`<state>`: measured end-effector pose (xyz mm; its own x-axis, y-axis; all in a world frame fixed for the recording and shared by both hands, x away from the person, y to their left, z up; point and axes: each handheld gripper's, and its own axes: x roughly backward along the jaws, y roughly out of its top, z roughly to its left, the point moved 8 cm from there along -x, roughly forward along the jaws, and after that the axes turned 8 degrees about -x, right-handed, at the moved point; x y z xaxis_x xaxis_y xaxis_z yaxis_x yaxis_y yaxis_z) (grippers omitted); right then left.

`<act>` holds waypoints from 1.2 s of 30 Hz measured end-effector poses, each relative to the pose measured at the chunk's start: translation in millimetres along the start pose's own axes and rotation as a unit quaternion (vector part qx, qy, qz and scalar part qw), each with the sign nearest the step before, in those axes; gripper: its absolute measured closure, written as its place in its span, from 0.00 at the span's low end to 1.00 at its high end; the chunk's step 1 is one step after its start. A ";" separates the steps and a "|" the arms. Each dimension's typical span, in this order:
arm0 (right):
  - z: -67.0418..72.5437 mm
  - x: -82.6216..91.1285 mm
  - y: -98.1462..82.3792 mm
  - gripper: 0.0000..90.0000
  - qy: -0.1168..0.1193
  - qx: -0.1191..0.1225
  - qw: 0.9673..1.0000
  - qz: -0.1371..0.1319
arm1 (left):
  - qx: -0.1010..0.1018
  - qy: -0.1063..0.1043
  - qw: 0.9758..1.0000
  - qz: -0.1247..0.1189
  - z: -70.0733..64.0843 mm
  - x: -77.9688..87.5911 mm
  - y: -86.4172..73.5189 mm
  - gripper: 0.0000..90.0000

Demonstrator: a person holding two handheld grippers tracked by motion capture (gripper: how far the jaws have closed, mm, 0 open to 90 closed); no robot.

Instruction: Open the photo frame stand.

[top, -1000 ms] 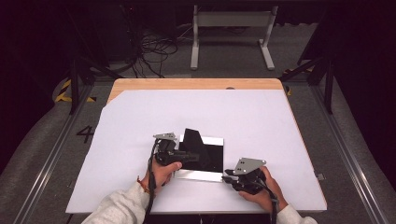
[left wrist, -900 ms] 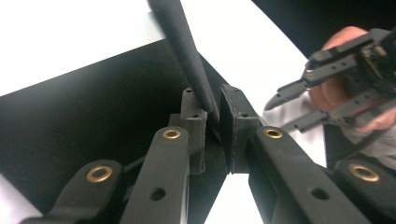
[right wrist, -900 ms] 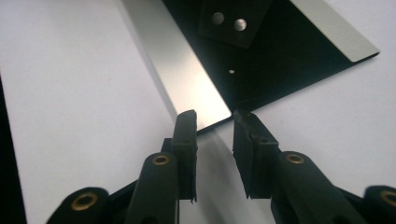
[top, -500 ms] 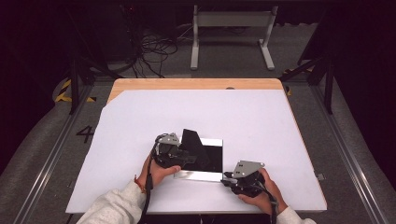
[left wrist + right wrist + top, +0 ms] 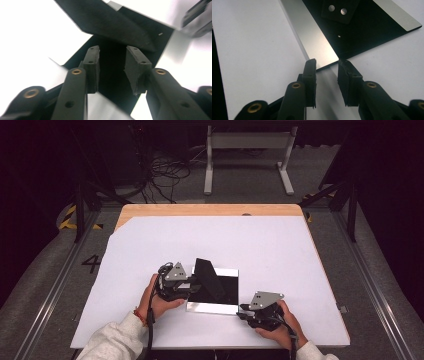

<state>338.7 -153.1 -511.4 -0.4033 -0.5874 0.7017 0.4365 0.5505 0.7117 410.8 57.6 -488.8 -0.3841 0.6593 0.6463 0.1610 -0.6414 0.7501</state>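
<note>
The work in hand looks like raising or folding the black flap (image 5: 206, 276) of a flat black panel with silvery edge strips (image 5: 212, 307), which lies on the white surface (image 5: 275, 250) near the person's edge, between the two hands. That flap already stands tilted up from the panel's left part, so the lifting step seems largely done. The left gripper (image 5: 192, 287) sits against the panel's left edge at the foot of the flap; its jaws have just been opening and stand apart. In the left gripper view the flap (image 5: 110, 22) hangs above and beyond the pads (image 5: 91, 65) with nothing pressed between them, which I read as a release. The right gripper (image 5: 241, 312) rests low at the panel's near right corner. In the right gripper view its jaws are parted, and the corner of the silvery strip (image 5: 317, 45) lies right at the tips without, as far as I can tell, being pinched. What is probably left is settling the flap in its final position and drawing both grippers clear. Whether the flap stays up unsupported cannot be told.
</note>
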 end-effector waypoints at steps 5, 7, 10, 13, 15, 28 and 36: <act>-0.3 -0.3 0.3 0.74 -0.001 0.000 1.000 0.001 | -0.030 0.051 0.998 0.001 6.8 3.8 -1.1 0.65; -0.8 -0.4 0.7 0.74 -0.002 0.000 1.000 0.001 | -0.052 0.069 0.996 0.016 8.3 1.5 -2.4 0.65; -1.1 -0.5 0.9 0.73 -0.003 -0.001 1.000 0.001 | -0.068 0.090 0.993 0.021 11.8 -1.5 -2.2 0.64; -1.7 -0.6 1.2 0.73 -0.003 -0.002 1.000 0.001 | -0.082 0.115 0.990 0.015 15.7 -1.3 2.0 0.63; -1.8 -0.6 1.3 0.73 -0.003 -0.003 1.000 0.000 | -0.085 0.121 0.989 0.016 16.3 -1.1 2.5 0.62; -5.7 2.8 26.2 0.89 -0.007 -0.018 0.998 -0.055 | -0.060 0.069 0.996 0.005 9.8 -8.1 -1.6 0.63; 0.0 -15.3 55.0 1.00 -0.016 0.014 0.997 -0.076 | -0.084 -0.002 0.996 0.012 -13.8 -17.5 -2.4 0.86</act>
<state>368.9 -113.9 -483.1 -0.4883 -0.6459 0.5869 0.3462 0.4740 0.8096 404.6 42.2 -503.8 -0.3792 0.6447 0.6637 0.0146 -0.7130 0.7010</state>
